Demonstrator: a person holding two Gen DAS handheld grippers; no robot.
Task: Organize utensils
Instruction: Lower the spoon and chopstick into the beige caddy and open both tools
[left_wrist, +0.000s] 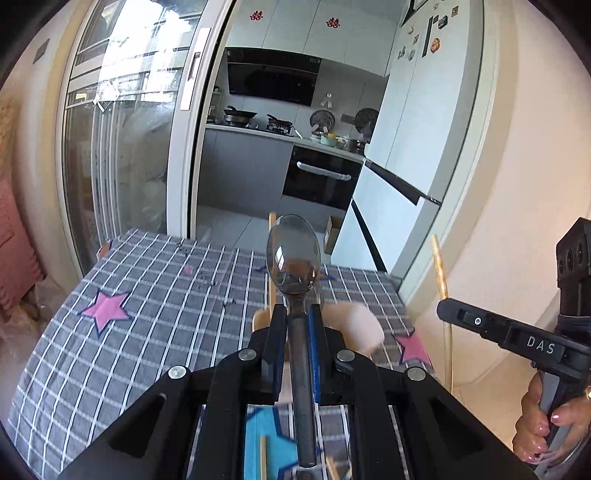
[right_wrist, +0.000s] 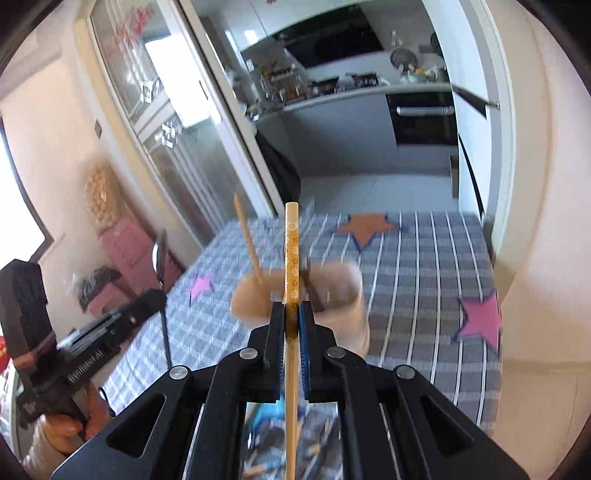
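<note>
**Both grippers loaded, holder waiting in the middle of the table**

The table (left_wrist: 155, 280) with its grey checked cloth and star patches filled most of both views, with the kitchen behind it. On it stood the beige utensil holder (right_wrist: 340, 295), blurred in the right wrist view and mostly hidden behind the fingers in the left one. It already had one chopstick (right_wrist: 246, 240) leaning out of it, plus something dark that was too smeared to name.

Step-wise, this looked like the carry-and-drop part: each tool had its piece picked up and was lined up toward the holder, nothing released yet. More sticks seemed to lie on the cloth near the bottom edge of the views, so the job looked maybe midway.

The left gripper (left_wrist: 297, 314) was closed down narrow on the spoon (left_wrist: 293, 254), pinching the handle just below the neck, bowl pointing up and forward, clear of the table. The right gripper (right_wrist: 291, 314) was squeezed just as tight on a patterned chopstick (right_wrist: 291, 240), gripped partway along so both ends stuck out, tip up.

Next move, probably: get each piece over the holder's mouth, tip it so the lower end went in, then ease the jaws apart. The risk looked like bumping the leaning stick or nudging the light holder over.
</note>
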